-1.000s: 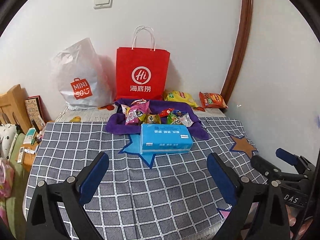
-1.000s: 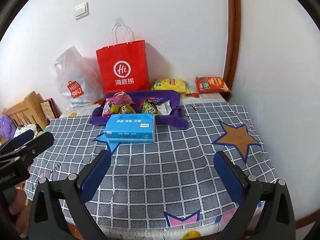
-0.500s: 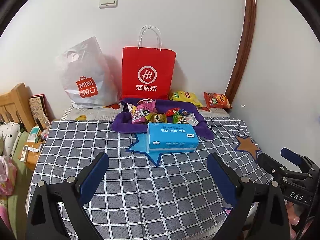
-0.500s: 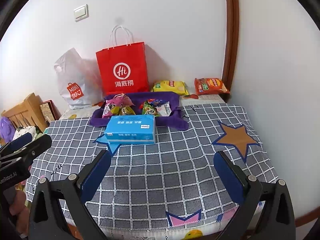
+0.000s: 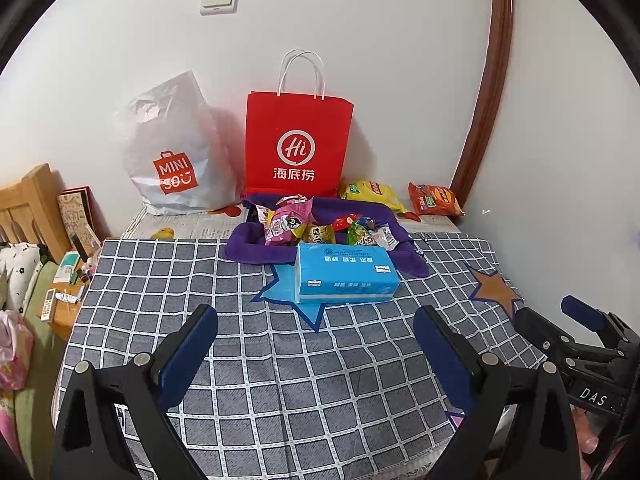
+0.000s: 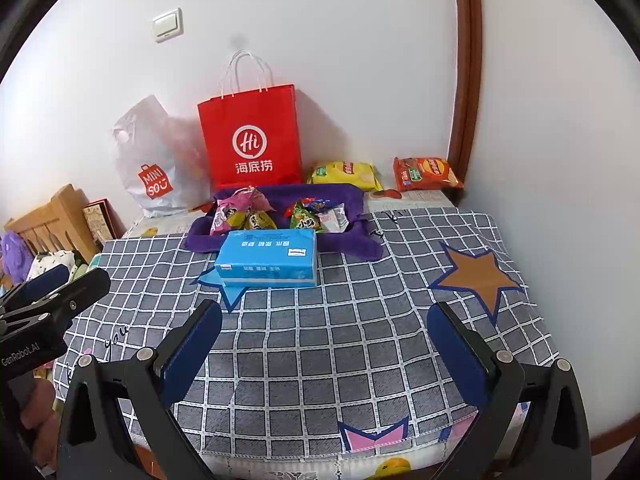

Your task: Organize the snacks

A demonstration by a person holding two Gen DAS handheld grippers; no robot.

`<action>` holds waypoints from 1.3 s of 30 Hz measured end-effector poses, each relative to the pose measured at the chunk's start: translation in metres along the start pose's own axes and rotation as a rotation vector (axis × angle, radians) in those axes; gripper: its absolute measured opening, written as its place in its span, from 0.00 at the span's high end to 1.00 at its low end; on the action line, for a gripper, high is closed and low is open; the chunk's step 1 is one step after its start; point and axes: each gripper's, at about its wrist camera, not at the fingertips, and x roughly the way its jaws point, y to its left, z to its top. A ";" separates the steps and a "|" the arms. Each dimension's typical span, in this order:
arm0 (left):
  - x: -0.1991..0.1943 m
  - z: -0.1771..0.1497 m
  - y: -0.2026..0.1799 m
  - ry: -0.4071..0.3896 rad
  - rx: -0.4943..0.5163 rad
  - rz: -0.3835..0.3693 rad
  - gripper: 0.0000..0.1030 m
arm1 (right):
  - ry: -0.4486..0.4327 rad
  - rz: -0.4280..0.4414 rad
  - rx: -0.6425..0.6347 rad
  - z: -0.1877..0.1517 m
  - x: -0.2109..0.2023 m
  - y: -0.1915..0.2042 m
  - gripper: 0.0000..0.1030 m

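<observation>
A counter [image 5: 280, 380] covered by a grey checked cloth [image 6: 340, 360] with star patches fills the lower part of both views and runs back to a white wall. Against that wall at the far edge stand a white plastic shopping bag [image 5: 176, 152], toward the far left corner, and just beside it a red paper bag [image 5: 298, 144] with white handles, upright.

In front of the red bag, a purple cloth [image 5: 256, 246] lies bunched into a shallow nest; a heap of small snack packets [image 5: 320, 230] sits inside it, with a pink packet [image 6: 234, 206] at the left end and green ones toward the right. A blue tissue pack [image 5: 346, 270] lies flat on the checked cloth, touching the near side of the purple cloth.

At the far right corner, a yellow chip bag [image 6: 346, 172] and an orange-red chip bag [image 6: 424, 172] lie flat, side by side, apart from the heap.

The left hand-held gripper [image 5: 316, 352] hovers over the near edge, jaws spread wide with nothing between them. The right hand-held gripper [image 6: 324, 348] hangs likewise over the near edge, jaws wide and empty. Both are well apart from the snacks.
</observation>
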 end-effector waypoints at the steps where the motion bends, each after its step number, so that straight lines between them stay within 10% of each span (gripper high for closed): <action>1: 0.000 0.000 0.000 0.001 -0.001 0.000 0.04 | 0.001 0.001 0.000 0.000 0.000 0.000 0.02; 39: -0.003 0.001 -0.003 0.000 0.004 -0.006 0.04 | -0.015 0.007 0.030 -0.001 -0.006 -0.008 0.02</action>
